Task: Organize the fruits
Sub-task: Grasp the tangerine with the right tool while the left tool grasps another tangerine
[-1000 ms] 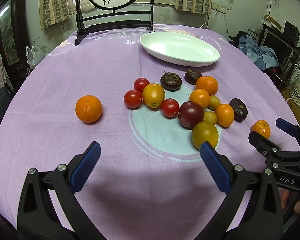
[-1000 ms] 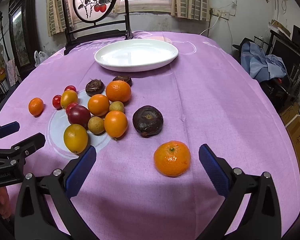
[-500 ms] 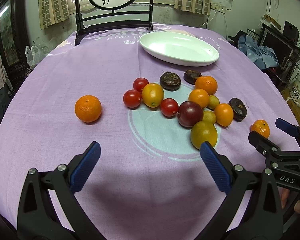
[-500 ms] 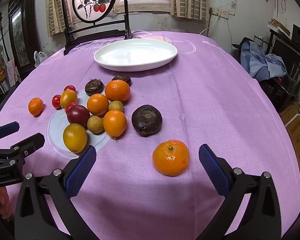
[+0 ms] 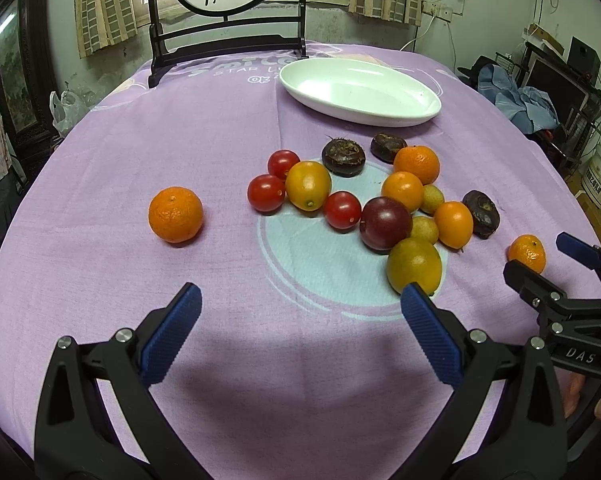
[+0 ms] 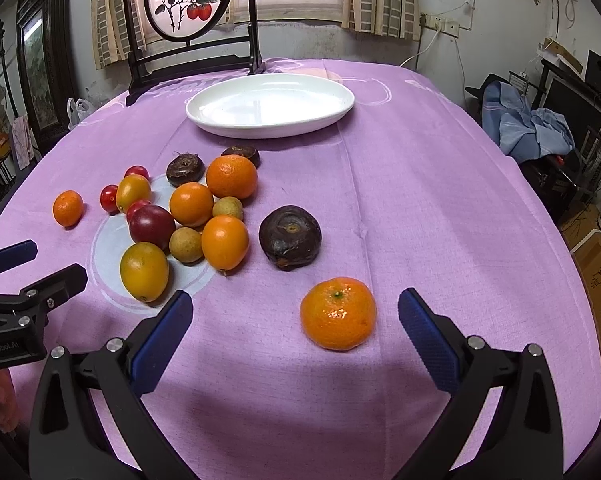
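We are holding the right hand-held gripper (image 6: 294,318) spread wide, the mandarin (image 6: 337,313) lying low and centre-right between its fingers, nearer than the left hand-held gripper (image 5: 300,312), also apart.

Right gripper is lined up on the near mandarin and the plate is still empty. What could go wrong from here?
1. The mandarin sits off-centre between the open right gripper fingers, nearer the right one; closing could nudge the round fruit away.
2. It lies near the table's front edge, so a roll might take it off the purple cloth.
3. The white plate is beyond the fruit cluster; a low carry may scatter it.
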The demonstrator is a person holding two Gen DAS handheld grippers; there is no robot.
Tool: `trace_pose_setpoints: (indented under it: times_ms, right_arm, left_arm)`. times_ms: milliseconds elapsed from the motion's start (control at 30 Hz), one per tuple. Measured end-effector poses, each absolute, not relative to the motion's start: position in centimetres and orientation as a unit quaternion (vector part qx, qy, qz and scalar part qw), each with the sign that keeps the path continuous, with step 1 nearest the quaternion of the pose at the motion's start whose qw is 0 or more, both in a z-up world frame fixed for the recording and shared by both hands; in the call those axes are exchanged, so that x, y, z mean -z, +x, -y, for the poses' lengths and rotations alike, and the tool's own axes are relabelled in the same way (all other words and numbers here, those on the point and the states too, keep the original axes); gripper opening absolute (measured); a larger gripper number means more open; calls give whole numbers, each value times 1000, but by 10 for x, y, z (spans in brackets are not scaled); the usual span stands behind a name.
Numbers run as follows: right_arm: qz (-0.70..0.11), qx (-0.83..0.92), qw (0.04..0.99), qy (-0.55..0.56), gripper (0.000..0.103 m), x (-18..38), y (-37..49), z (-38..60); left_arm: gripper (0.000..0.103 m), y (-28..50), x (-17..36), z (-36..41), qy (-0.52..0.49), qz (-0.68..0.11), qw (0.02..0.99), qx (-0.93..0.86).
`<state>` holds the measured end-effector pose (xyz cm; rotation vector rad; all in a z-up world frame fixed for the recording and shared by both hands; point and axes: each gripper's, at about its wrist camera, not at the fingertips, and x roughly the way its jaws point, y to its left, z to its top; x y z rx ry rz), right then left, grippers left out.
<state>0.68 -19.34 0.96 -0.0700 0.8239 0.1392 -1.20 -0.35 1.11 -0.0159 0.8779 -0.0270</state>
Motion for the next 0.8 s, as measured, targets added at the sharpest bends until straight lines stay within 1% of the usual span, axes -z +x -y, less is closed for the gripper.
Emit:
trace_pose_setpoints:
  times_ms: [400, 433, 500, 533, 567, 633, 733, 800]
  right_arm:
    - [-438, -84, 891, -85, 102, -4, 20, 205]
    - [-443, -86, 888, -87, 99, -1, 20, 207]
    - [-455, -88, 882, -82, 81, 4, 22, 210]
    - [-466, -95, 877, -70, 70, 8, 24, 213]
    - [-471, -99, 874, -64, 60, 11, 25, 215]
    - [-477, -104, 871, -58, 55, 15, 26, 215]
    - [-471, -109, 874, -48, 45, 13, 24, 216]
    - [-470, -114, 874, -41, 44, 12, 23, 218]
  left_arm:
    - [101, -5, -3, -23, -14, -436, 900, 9]
    - [101, -4, -2, -25, -14, -437, 899, 8]
    - [101, -2, 0, -31, -15, -440, 898, 5]
    - [101, -1, 1, -33, -16, -441, 897, 4]
    - [101, 0, 2, -37, -17, -444, 896, 3]
    - [101, 3, 3, -44, -18, -447, 894, -1]
    - [101, 5, 3, -54, -21, -450, 893, -7]
    - [101, 9, 4, -64, -27, -456, 890, -7]
